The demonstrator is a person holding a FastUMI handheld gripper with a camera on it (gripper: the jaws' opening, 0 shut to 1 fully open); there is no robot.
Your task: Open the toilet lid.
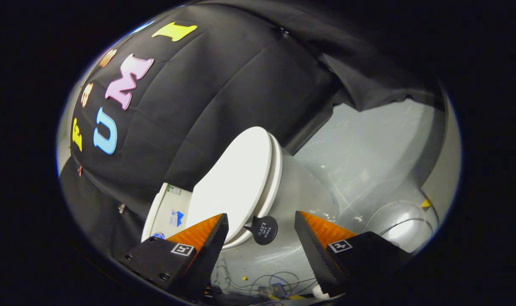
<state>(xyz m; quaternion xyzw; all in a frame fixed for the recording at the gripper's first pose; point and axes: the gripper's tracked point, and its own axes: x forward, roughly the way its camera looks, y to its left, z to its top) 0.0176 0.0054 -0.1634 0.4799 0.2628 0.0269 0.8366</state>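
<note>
Two fingers apart, lid tab "LIFT THIS" btwn

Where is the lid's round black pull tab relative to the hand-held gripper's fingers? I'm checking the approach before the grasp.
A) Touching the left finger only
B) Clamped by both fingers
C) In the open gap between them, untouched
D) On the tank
C: the round black pull tab hangs at the rim of the toilet lid, in the open gap of the hand-held gripper, clear of both fingers.

Toilet lid's near edge behind one finger of the hand-held gripper; tank partly hidden.
</note>
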